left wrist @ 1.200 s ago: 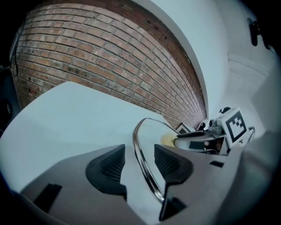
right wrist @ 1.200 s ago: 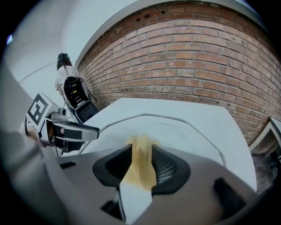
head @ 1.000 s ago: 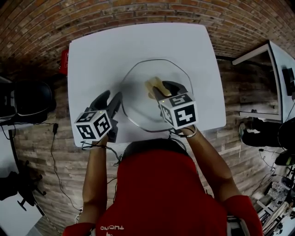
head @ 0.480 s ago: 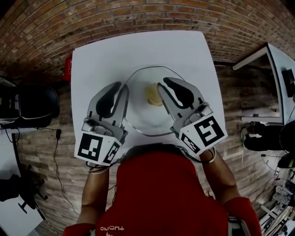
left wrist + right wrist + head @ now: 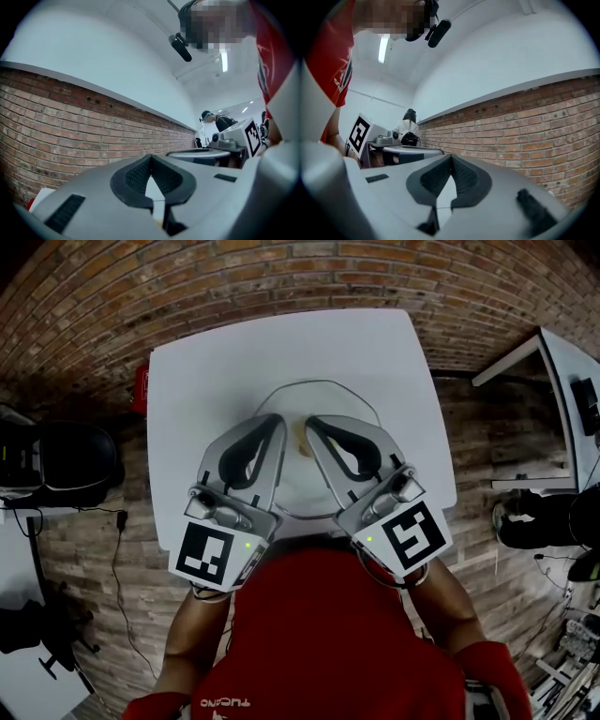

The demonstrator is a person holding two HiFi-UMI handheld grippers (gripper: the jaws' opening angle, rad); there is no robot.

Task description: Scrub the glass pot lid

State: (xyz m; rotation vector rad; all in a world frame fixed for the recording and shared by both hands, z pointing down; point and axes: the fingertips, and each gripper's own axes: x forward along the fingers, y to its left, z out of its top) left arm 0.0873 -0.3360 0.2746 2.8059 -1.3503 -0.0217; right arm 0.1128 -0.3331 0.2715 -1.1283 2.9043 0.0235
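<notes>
The glass pot lid (image 5: 323, 397) lies flat on the white table (image 5: 206, 362), its near half hidden behind both grippers. Between the two gripper tips a sliver of a yellowish sponge (image 5: 303, 440) shows on the lid. My left gripper (image 5: 277, 420) and right gripper (image 5: 311, 423) are raised side by side above the lid, tips close together. Both are shut with nothing between the pads. In the left gripper view the jaws (image 5: 150, 160) meet against a brick wall, and the right gripper view shows the same for its jaws (image 5: 451, 160).
A red object (image 5: 141, 390) sits at the table's left edge. A black chair (image 5: 66, 460) stands on the brick floor to the left, and another white table (image 5: 562, 362) stands to the right. A person (image 5: 220, 123) stands far off by the wall.
Both grippers rose from the lid toward the head camera and drew together. Their jaws went from wide open to shut. The sponge stays on the lid.
</notes>
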